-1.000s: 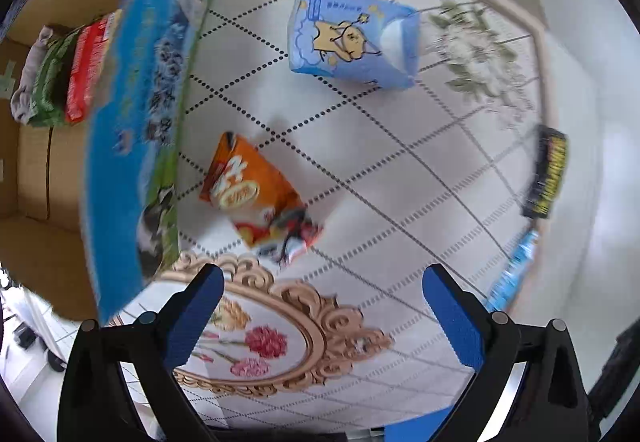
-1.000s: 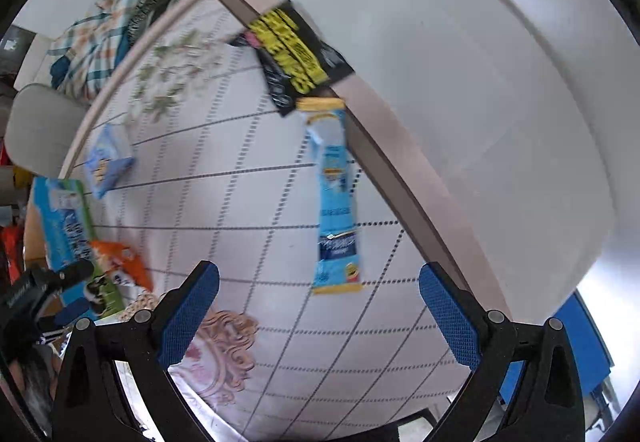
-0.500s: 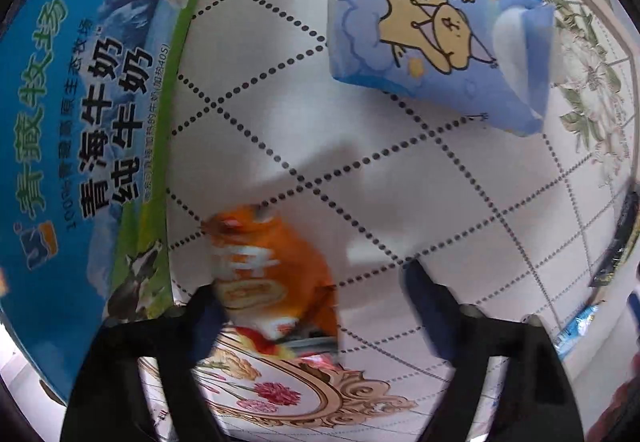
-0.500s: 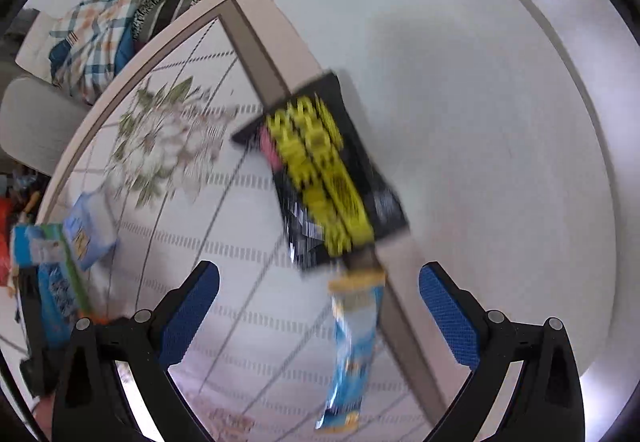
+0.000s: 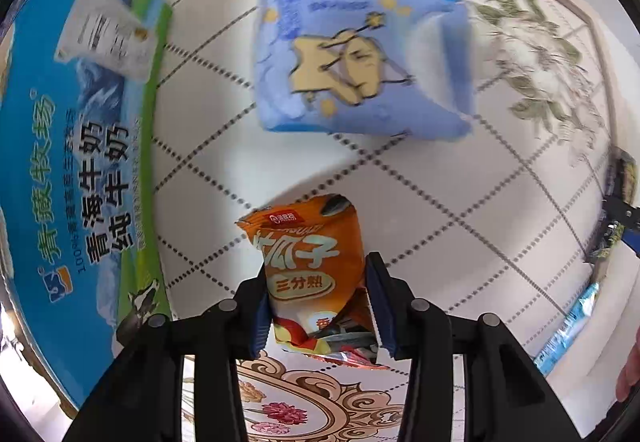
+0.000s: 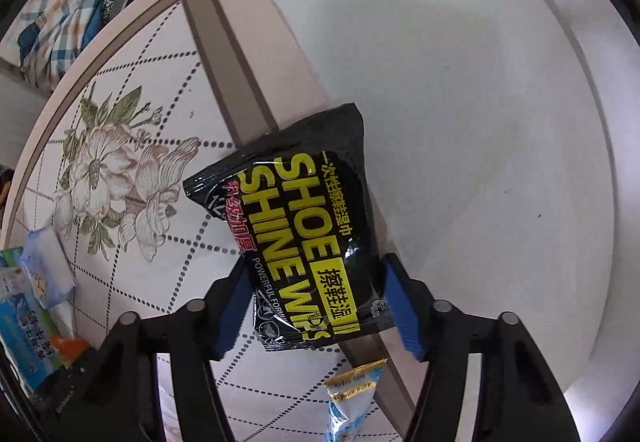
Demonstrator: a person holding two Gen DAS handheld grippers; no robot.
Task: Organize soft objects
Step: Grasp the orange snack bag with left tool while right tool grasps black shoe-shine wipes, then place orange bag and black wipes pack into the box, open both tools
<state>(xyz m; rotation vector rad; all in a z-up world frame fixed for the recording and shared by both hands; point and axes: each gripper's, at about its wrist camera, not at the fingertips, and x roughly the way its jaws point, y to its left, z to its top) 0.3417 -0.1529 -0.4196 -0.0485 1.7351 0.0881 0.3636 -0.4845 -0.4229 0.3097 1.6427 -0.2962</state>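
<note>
My left gripper (image 5: pixel 318 306) is shut on an orange snack packet (image 5: pixel 310 266), its blue pads pressing both sides, just above the patterned floor. A blue tissue pack (image 5: pixel 360 61) lies beyond it. My right gripper (image 6: pixel 320 308) is shut on a black and yellow shoe-wipes pack (image 6: pixel 308 254) at the floor's border strip (image 6: pixel 240 53). A light blue sachet (image 6: pixel 352 398) lies below that pack; it also shows in the left wrist view (image 5: pixel 568 326).
A blue and green milk carton box (image 5: pixel 76 161) stands at the left. White wall (image 6: pixel 480 121) rises right of the border strip. A pile of clothes (image 6: pixel 80 1) lies at the far corner. The tissue pack (image 6: pixel 48 266) shows at the right view's left edge.
Both grippers moved forward and closed: the left on the orange snack packet, the right on the shoe-wipes pack. Both were open a second ago.
</note>
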